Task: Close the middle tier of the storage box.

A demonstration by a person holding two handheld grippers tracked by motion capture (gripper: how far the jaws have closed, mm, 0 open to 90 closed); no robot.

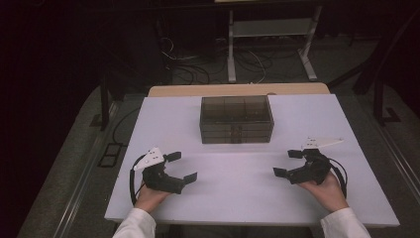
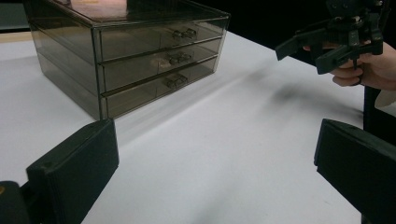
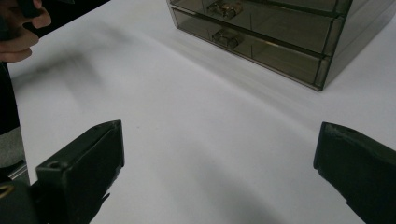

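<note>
Smoky plastic drawer box (image 1: 236, 119) sits shut, well apart from both released claws; the right claw (image 1: 288, 162) should line up squarely on one small handle (image 3: 226, 37), while the left claw (image 1: 179, 166) steadies the box.

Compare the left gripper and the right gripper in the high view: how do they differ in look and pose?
The left gripper has its grey plate lying over its body, while the right gripper has its plate jutting out to the side. The left gripper points right, the right gripper left. Both are open, hand-held and apart from the drawer box.
</note>
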